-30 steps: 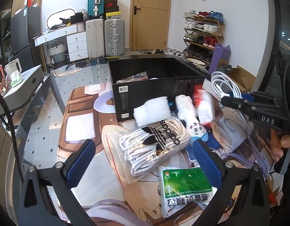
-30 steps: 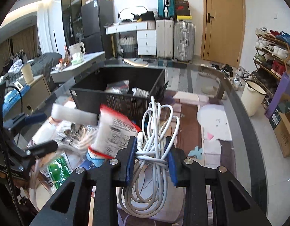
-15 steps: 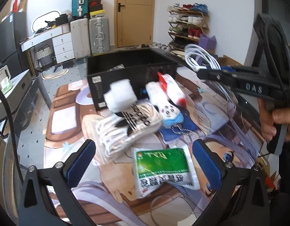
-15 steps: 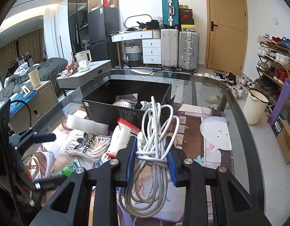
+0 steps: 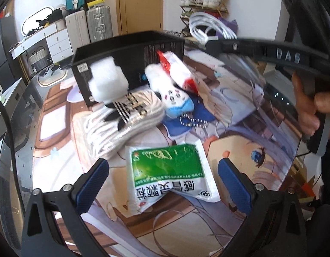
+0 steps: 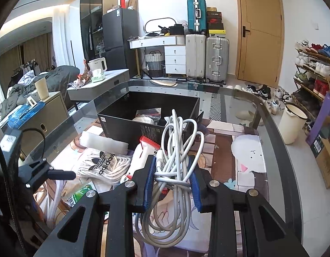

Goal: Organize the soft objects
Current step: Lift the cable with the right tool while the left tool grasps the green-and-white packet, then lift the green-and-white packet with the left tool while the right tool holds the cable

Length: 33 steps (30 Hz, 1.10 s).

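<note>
Moved: left gripper nearer green packet.
Jaws: left spread; right gripper pinching cable.
Handling: packet light, crinkly; grip its edge.

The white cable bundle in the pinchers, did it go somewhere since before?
Yes. The right gripper is shut on the white cable bundle and has carried it up and back: the black box now sits lower and farther off in the right wrist view.

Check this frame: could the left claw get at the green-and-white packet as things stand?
Probably yes. The left claw is open and empty, the green-and-white packet lies flat between its fingers, with nothing on top.
</note>
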Tool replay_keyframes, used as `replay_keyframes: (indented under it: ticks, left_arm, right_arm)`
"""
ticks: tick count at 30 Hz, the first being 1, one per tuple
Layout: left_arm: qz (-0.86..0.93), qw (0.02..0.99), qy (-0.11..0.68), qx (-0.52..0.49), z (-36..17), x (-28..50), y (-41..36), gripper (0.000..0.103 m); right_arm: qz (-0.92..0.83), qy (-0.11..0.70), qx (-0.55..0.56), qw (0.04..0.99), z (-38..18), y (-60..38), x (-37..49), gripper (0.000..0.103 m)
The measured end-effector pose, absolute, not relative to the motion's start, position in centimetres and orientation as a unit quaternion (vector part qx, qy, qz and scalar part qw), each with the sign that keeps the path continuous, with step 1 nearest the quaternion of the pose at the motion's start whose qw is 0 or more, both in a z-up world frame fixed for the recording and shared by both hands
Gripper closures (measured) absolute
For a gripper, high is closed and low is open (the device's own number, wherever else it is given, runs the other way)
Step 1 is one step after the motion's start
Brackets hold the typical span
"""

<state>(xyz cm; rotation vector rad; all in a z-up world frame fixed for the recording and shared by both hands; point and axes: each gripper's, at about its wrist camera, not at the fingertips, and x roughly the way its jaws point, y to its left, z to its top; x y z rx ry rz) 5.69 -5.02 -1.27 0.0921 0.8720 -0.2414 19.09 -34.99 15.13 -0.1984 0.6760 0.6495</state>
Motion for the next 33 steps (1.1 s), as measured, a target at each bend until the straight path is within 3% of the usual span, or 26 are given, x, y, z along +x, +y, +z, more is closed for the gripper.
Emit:
replay_keyframes:
  ticks: [3,7,11,33]
  left_arm:
    - [-0.124,0.898,0.420,0.047,-1.3,5.6,-5.3,0.012]
    - [-0.142,0.899,0.411,0.055,-0.9,5.1,-5.9,0.041]
    - [-0.154,0.898,0.408,0.052,-0.6,4.6,-6.0,0.053]
    - [-0.141,0.936,0.322,-0.026,6.4,3.9,-0.3,0.056]
  right_arm:
    - [0.312,0.325,-0.095,0.888,15.2,-35.0,19.0,0.073]
    - [0.313,0.324,-0.095,0.888,15.3,-35.1,19.0,0.073]
    - [0.314,0.322,-0.096,0.888,15.4,-35.1,19.0,0.073]
    - [0.343,0.290,-0.065,0.891,17.4,-35.6,18.1,0.073]
